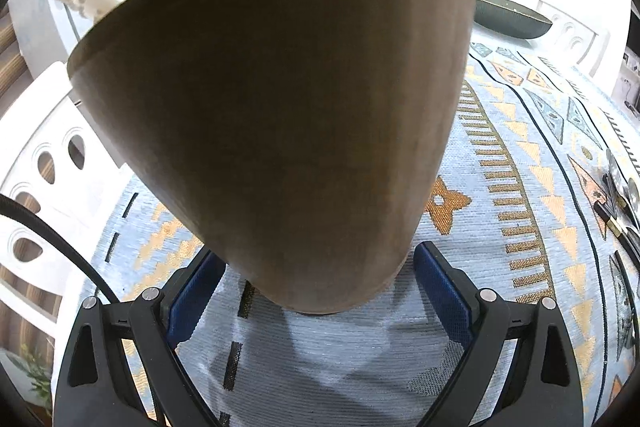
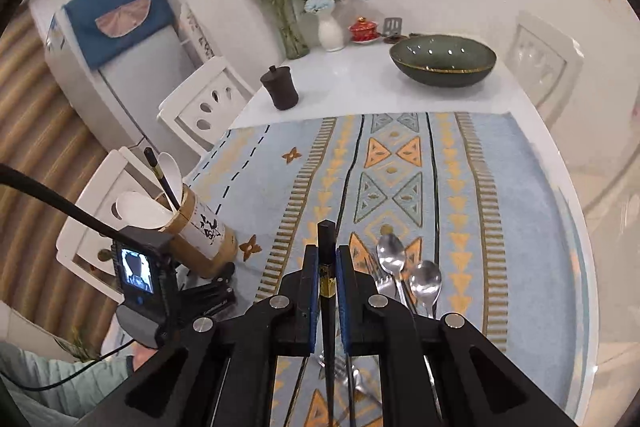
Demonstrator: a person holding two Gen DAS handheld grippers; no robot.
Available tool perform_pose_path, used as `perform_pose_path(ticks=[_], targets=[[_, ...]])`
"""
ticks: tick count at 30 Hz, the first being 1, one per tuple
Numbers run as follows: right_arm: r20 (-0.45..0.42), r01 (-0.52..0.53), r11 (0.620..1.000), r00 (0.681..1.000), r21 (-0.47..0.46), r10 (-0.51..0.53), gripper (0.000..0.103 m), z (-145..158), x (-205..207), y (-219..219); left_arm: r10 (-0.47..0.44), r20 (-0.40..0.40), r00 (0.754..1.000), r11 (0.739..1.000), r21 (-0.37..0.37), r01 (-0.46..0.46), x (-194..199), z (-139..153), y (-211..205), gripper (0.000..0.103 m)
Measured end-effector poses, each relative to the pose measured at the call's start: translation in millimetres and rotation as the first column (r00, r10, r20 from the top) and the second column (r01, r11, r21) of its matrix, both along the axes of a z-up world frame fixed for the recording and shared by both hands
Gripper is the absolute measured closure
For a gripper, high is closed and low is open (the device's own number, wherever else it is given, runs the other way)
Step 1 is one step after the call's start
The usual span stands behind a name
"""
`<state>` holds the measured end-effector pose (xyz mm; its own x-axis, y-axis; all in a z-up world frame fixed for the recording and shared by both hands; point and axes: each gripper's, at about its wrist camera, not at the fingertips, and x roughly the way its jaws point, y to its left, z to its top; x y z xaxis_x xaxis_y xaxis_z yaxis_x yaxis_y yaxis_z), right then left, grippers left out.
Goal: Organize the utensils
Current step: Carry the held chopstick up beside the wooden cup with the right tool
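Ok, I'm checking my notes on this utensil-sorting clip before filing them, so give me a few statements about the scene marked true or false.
1. The right gripper is shut on a black chopstick. True.
2. The tilted bamboo utensil holder is empty. False: it holds white spoons and a black chopstick.
3. Two shiny metal spoons lie on the patterned blue tablecloth. True.
4. The dark green bowl sits on the tablecloth. False: it rests on the bare white tabletop beyond it.
5. The left gripper holds the holder near its base. True.
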<state>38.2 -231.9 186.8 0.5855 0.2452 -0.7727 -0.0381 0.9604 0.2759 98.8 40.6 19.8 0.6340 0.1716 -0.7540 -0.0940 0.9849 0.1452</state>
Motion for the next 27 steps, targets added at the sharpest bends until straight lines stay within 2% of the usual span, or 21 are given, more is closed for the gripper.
perform_pose_path(ticks=[16,27], targets=[[-0.008,-0.108,0.994,0.994,0.017,0.108,0.095,-3,6,39,0.011,0.006,1.0,1.0,-0.011,-0.011,1,2,5,0.008],[-0.016,-0.096,0.995,0.995,0.033,0.097,0.095,-4,4,39,0.008,0.007,1.0,1.0,-0.014,-0.008,2,2,7,0.008]])
